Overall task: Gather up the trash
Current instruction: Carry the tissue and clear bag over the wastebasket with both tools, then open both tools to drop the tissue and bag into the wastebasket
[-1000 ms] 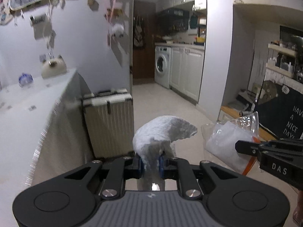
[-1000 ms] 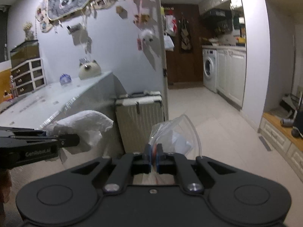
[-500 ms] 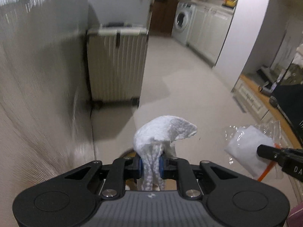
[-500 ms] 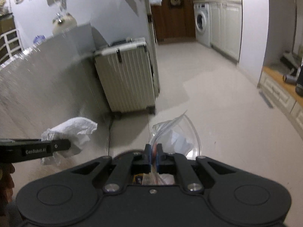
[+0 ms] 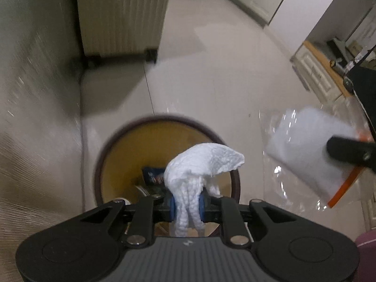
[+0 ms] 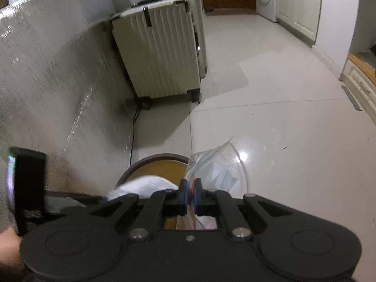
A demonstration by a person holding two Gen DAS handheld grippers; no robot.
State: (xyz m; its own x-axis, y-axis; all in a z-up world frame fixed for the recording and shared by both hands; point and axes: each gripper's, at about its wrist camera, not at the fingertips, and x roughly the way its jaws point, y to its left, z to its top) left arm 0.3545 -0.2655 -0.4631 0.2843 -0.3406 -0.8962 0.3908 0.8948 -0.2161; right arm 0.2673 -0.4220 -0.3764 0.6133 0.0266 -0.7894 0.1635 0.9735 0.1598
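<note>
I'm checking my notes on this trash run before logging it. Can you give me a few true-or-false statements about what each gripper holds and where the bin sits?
1. The left hand-held gripper is clamped on a crumpled white paper towel. True.
2. The paper towel already lies at the bottom of the trash bin. False: it is held above the bin's opening.
3. The right hand-held gripper is shut on a clear plastic bag with white paper inside. True.
4. The trash bin is empty. False: a dark blue wrapper lies inside.
5. A cream suitcase stands on the floor beyond the bin. True.
6. The suitcase lies flat and open. False: it stands upright, closed.
</note>
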